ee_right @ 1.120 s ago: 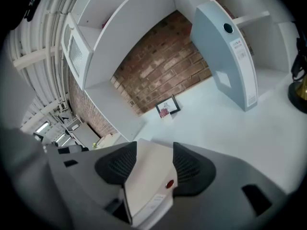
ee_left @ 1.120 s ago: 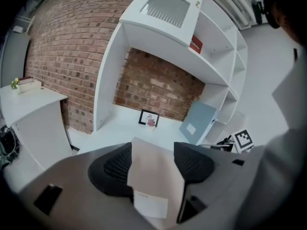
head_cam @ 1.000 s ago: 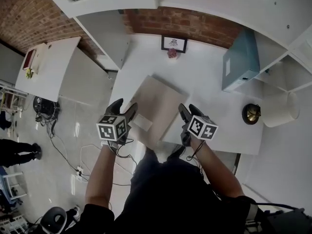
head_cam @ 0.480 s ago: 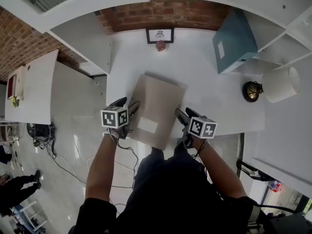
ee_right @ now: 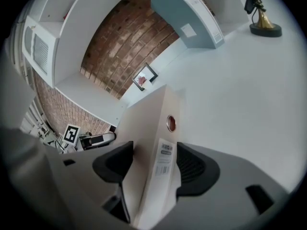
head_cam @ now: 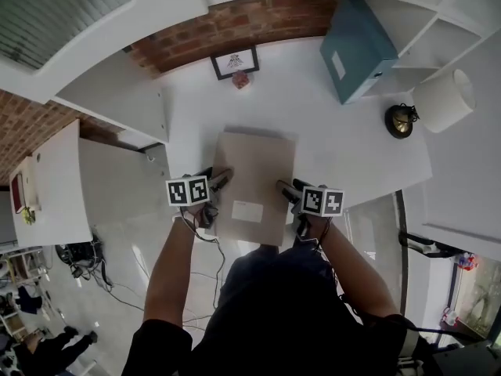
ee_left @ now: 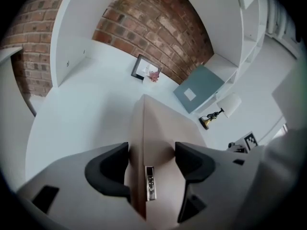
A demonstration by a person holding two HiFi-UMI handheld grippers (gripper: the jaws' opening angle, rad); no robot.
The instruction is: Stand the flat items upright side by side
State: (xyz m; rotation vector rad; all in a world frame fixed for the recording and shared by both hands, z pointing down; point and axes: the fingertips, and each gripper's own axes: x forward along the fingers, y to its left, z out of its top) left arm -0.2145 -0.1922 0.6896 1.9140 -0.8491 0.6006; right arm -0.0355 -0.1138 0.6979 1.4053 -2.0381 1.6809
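Note:
A beige ring binder lies flat on the white table, near its front edge. My left gripper straddles the binder's left, opening edge. In the left gripper view the binder runs between the jaws of the left gripper, with a gap at the right pad. My right gripper straddles the labelled spine. Its jaws have just been opening; in the right gripper view the binder sits between the pads of the right gripper, which lie close to both faces.
A teal box file stands at the back right by the shelving. A small framed picture leans on the brick wall. A white lamp shade and a brass ornament sit to the right.
Both grippers have sunk toward the table along the binder's two side edges, and their jaws now reach over those edges. The head view has swung.

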